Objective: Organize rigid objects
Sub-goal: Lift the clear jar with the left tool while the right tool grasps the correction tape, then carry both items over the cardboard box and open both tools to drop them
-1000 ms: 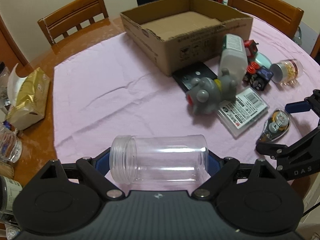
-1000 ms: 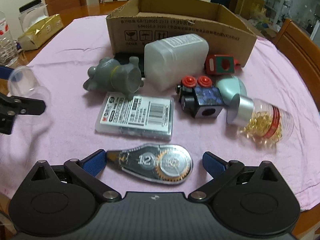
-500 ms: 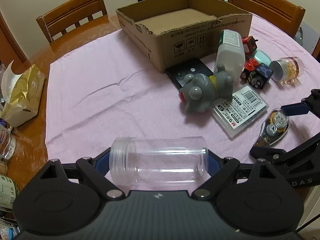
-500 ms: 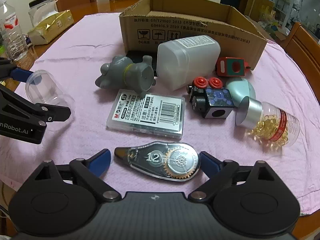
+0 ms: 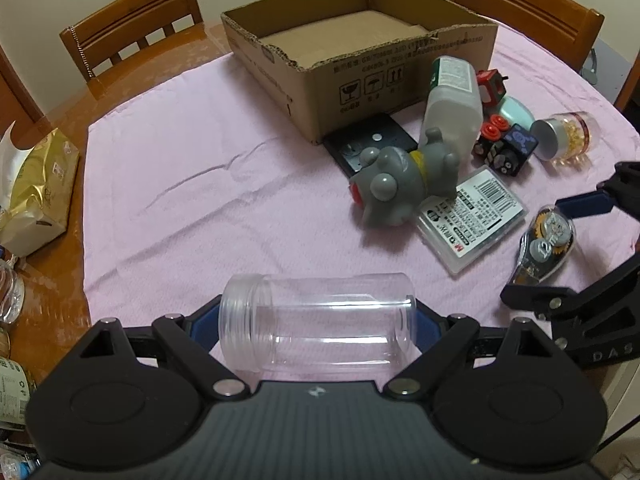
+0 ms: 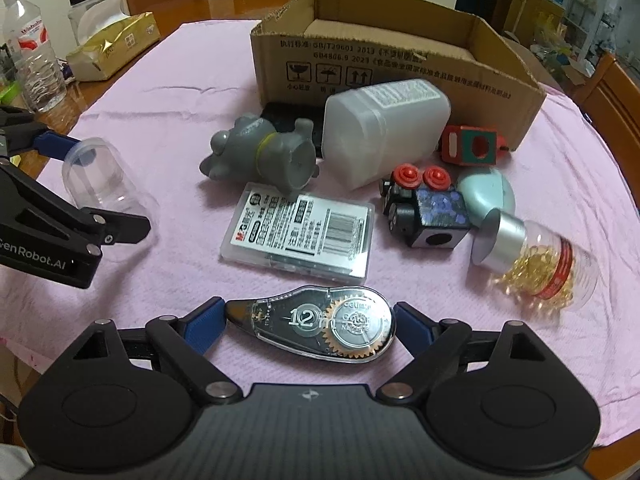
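A clear, lidless plastic jar (image 5: 320, 324) lies crosswise in my left gripper (image 5: 316, 320), whose blue pads press on its mouth and base; the right wrist view shows it held just above the pink cloth (image 6: 104, 184). My right gripper (image 6: 306, 320) is closing on a clear correction tape dispenser (image 6: 320, 324) lying on the cloth, and both pads touch its ends. An open cardboard box (image 5: 400, 72) stands at the back. In front of it lie a grey toy animal (image 5: 396, 188), a white bottle (image 5: 452, 108) and a flat plastic case (image 5: 472, 220).
A black toy with red knobs (image 6: 424, 208), a capsule jar (image 6: 536, 256), a red block (image 6: 472, 146) and a pale green object (image 6: 488, 192) lie right of the bottle. A gold tissue pack (image 5: 36, 192) and water bottle (image 6: 36, 56) stand at the left edge. Wooden chairs (image 5: 132, 28) ring the table.
The right jaws have closed in from wide apart until the pads meet the tape dispenser's ends. The left gripper keeps the jar, barely moved.
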Motion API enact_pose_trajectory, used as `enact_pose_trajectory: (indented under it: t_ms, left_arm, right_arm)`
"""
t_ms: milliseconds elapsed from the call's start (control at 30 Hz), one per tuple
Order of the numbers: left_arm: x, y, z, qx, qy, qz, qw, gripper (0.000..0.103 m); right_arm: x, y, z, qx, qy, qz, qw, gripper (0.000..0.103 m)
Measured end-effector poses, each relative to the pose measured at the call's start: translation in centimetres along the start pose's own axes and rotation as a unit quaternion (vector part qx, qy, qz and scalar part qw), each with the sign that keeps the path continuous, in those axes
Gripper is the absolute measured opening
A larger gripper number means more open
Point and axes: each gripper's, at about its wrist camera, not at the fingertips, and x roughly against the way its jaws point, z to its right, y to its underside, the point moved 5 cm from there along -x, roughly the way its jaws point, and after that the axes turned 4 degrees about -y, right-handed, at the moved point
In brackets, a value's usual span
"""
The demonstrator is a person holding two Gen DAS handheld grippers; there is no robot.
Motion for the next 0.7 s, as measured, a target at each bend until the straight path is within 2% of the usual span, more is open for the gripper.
enact_pose_trajectory:
  t_ms: [233, 367, 500, 700]
  left_arm:
    - [1.6, -1.1, 0.1, -0.009, 0.019, 0.002, 0.9998, 0.09]
    - [3.2, -2.5, 0.2, -0.023, 0.023, 0.008, 0.9994, 0.09]
    - [4.7, -4.8, 0.3, -0.029, 0.013, 0.019, 0.9993, 0.09]
    - [5.6, -10.0, 0.4, -0.001, 0.008, 0.035, 0.9994, 0.09]
  right_arm:
    - [2.0, -1.9, 1.3, 0.019, 0.004, 0.003, 1.0, 0.092]
    - [3.6, -3.7, 2.7, 0.033, -0.012, 0.005, 0.999, 0.092]
    - [5.0, -6.2, 4.3, 0.063, -0.03, 0.017, 0.997, 0.092]
    - [6.8, -11.0, 7.4, 0.102, -0.056, 0.046, 0.992, 0.092]
